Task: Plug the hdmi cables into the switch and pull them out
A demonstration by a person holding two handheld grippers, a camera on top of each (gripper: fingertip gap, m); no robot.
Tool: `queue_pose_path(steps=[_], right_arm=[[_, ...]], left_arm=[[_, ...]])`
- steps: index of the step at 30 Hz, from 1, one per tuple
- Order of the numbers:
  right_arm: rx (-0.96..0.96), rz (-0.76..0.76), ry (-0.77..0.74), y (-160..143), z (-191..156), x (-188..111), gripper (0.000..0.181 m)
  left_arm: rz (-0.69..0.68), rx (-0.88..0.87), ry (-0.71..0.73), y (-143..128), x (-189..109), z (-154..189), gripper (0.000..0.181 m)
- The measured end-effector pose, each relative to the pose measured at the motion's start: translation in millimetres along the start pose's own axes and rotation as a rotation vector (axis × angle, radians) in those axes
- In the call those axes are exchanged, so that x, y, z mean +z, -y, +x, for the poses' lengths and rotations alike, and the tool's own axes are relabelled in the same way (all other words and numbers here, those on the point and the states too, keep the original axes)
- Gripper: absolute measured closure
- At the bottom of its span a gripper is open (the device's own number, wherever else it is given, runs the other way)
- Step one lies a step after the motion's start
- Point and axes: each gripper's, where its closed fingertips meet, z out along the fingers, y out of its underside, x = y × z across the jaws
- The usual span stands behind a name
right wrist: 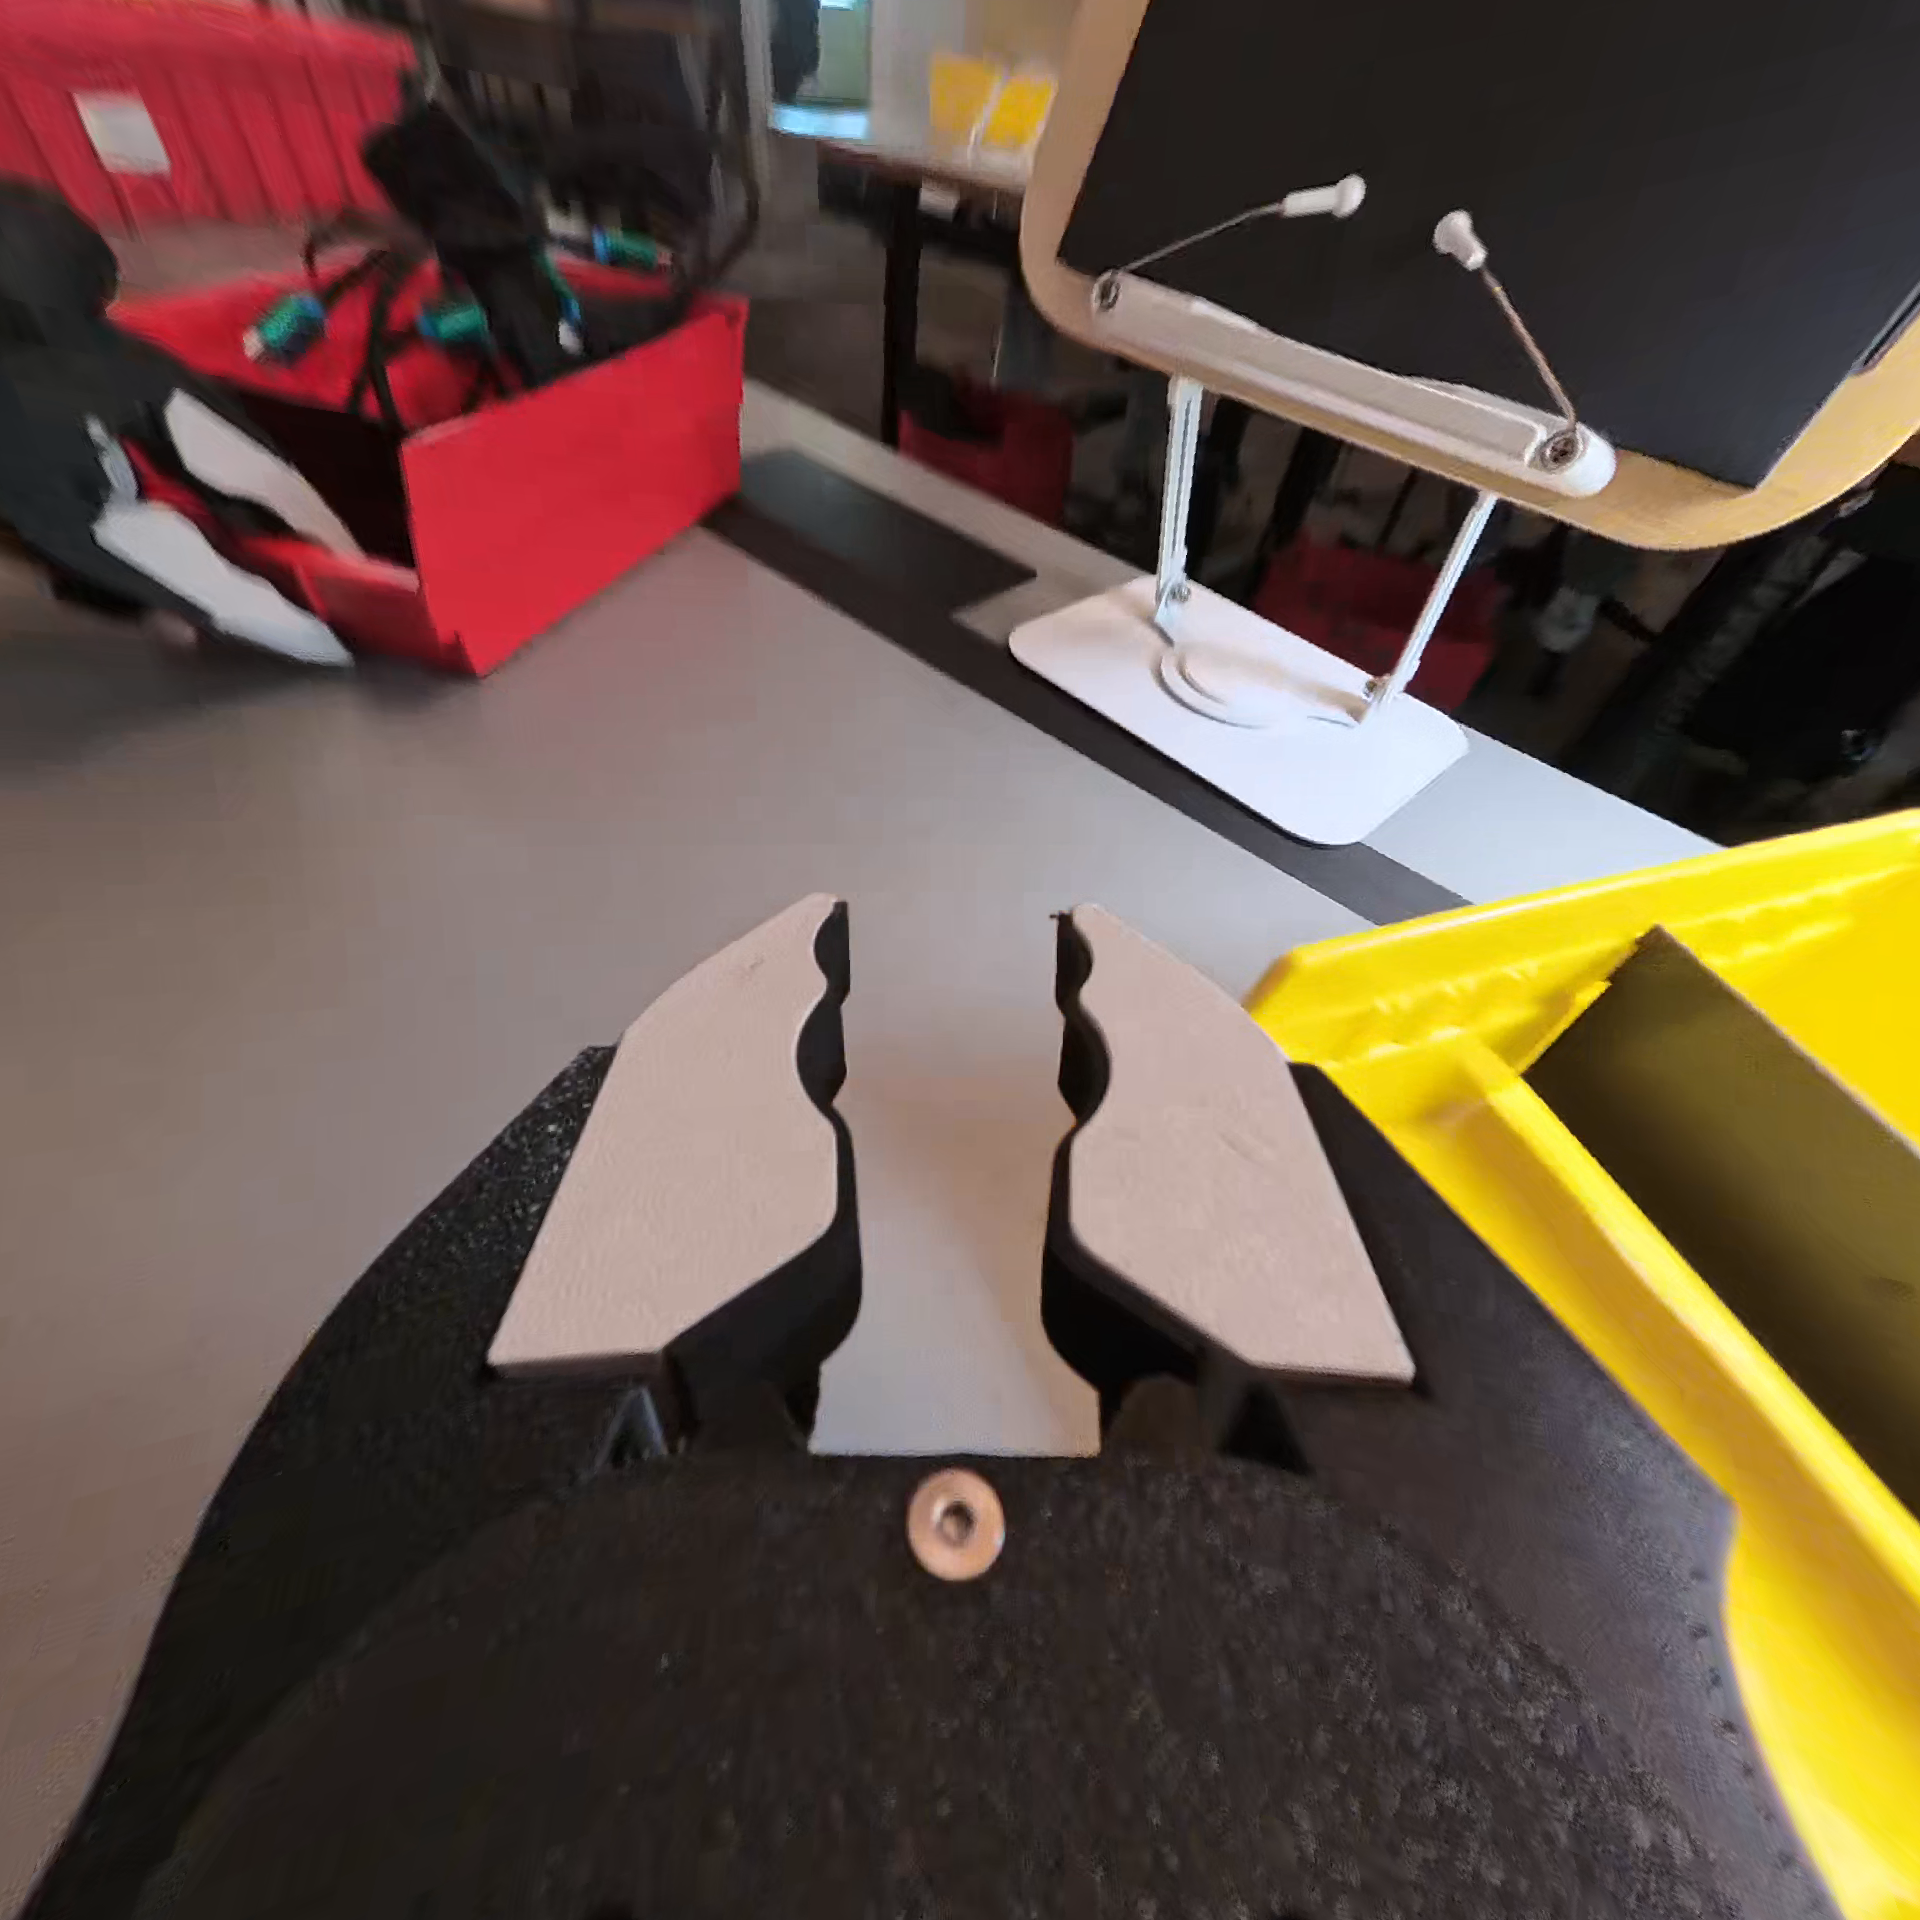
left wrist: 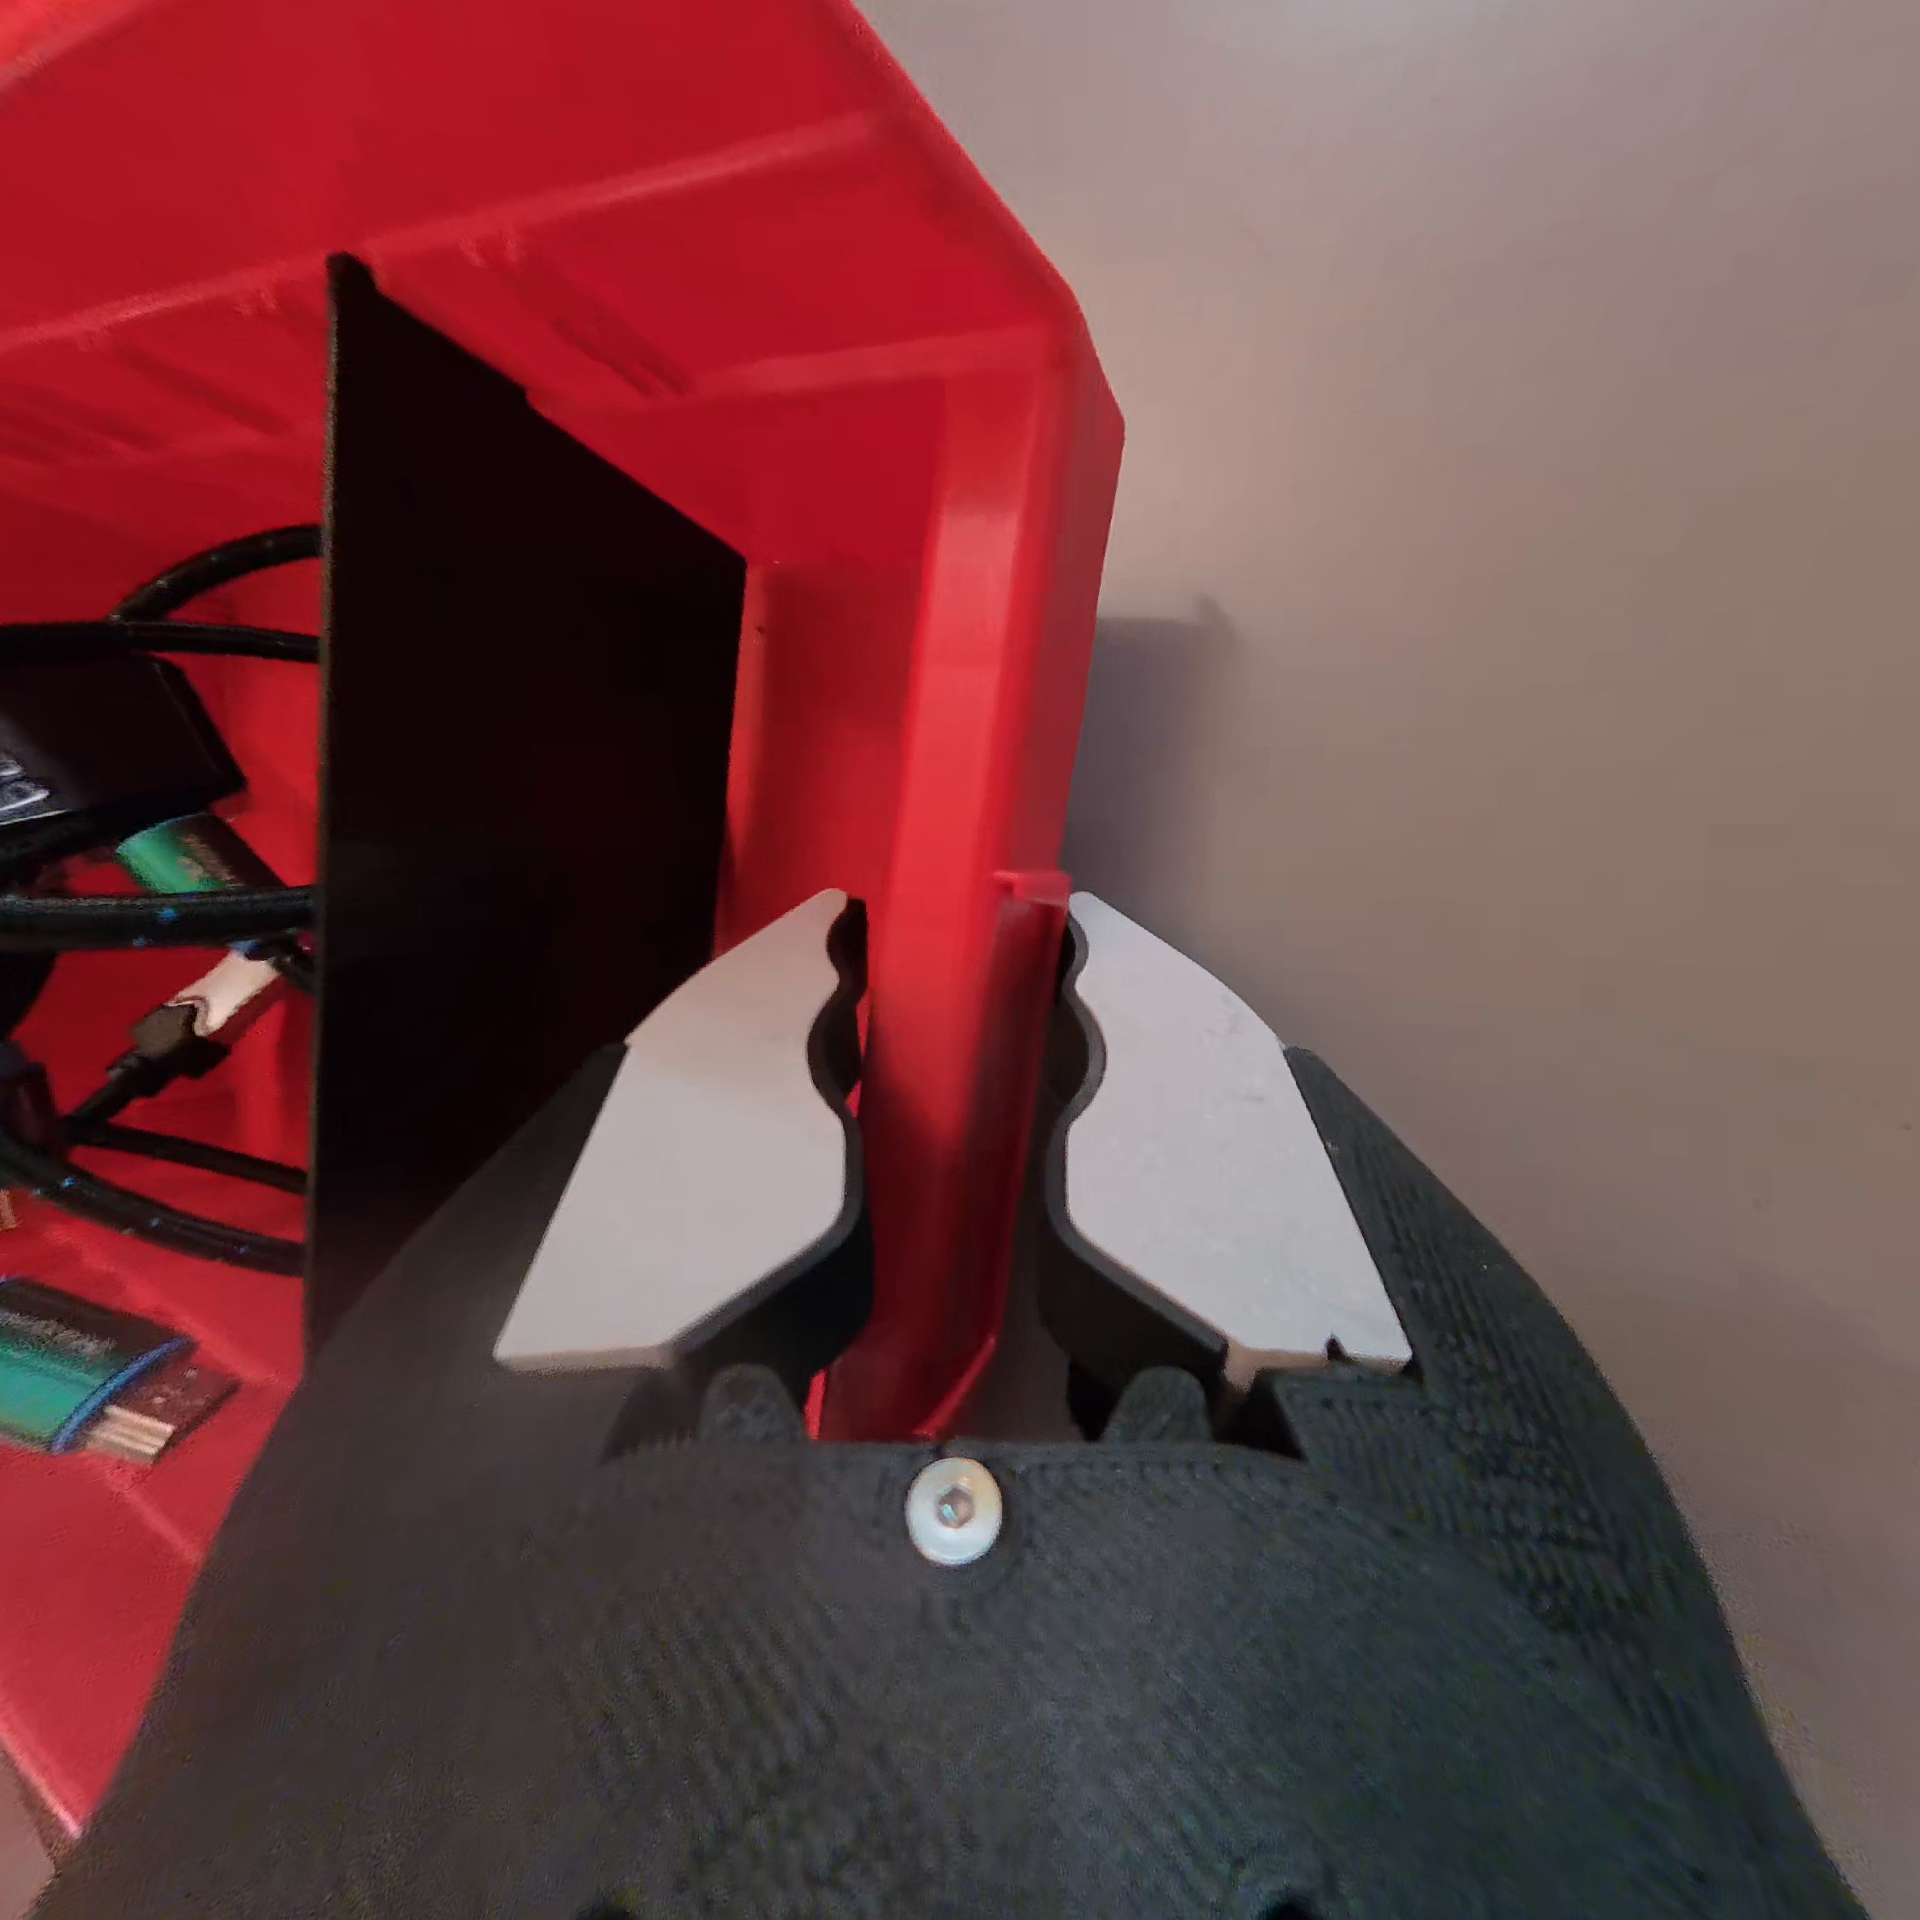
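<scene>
My left gripper (left wrist: 961, 914) straddles the front corner wall of a red bin (left wrist: 727, 260), one finger inside and one outside, both pressed on the wall. Left of a black divider (left wrist: 520, 779) the bin holds a black switch box (left wrist: 114, 748), braided black HDMI cables (left wrist: 156, 914) and green-ended plugs (left wrist: 83, 1371). The right wrist view shows the same red bin (right wrist: 561, 488) far left with the left gripper (right wrist: 260, 540) at its corner. My right gripper (right wrist: 951, 914) is open and empty above the grey table (right wrist: 520, 935).
A yellow bin (right wrist: 1455, 1091) with a dark divider (right wrist: 1766, 1143) sits right beside my right gripper. A white stand (right wrist: 1247, 707) holding a dark board (right wrist: 1507, 208) is at the table's far edge. Another red crate (right wrist: 208, 125) is behind. Left tips to right tips: about 40 cm.
</scene>
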Motion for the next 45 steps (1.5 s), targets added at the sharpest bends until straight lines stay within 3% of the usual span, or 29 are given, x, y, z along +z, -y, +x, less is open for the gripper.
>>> queue_pose_path(steps=[2,6,11,15,21,28,29,31,33,38,45], right_arm=[[0.038,0.057,-0.028,-7.4,-0.5,9.1,0.142],[0.027,0.121,-0.065,-28.6,-1.1,18.4,0.143],[0.018,0.17,-0.065,-20.0,0.5,16.1,0.143],[0.051,0.187,-0.077,-18.9,5.1,11.2,0.142],[0.069,0.18,-0.094,-24.8,10.6,6.0,0.14],[0.077,0.152,-0.062,-32.2,6.7,8.5,0.137],[0.073,0.154,-0.058,-31.5,5.7,8.5,0.137],[0.08,0.153,-0.051,-31.7,4.6,9.1,0.136],[0.089,0.147,-0.038,-33.6,3.0,10.6,0.135],[0.089,0.123,-0.02,-38.5,-0.1,14.2,0.133],[0.061,0.127,0.004,-34.9,-10.1,13.5,0.132]], left_arm=[[0.019,-0.019,0.023,2.0,-2.5,-1.4,0.142],[0.238,-0.164,-0.028,28.0,-35.2,-4.2,0.144],[0.389,-0.308,0.091,47.7,-92.4,-65.3,0.143],[0.296,-0.329,0.213,43.8,-106.3,-127.2,0.14],[0.069,-0.311,0.27,27.6,-80.8,-186.2,0.133],[-0.044,-0.286,0.238,24.5,-44.3,-209.1,0.131],[-0.055,-0.277,0.234,25.0,-40.6,-209.9,0.134],[-0.083,-0.244,0.228,25.2,-36.2,-210.0,0.157],[-0.099,-0.205,0.219,27.4,-36.0,-209.7,0.159],[-0.085,-0.144,0.202,44.0,-58.9,-209.4,0.166],[-0.056,-0.117,0.296,67.8,-129.8,-226.5,0.166]])
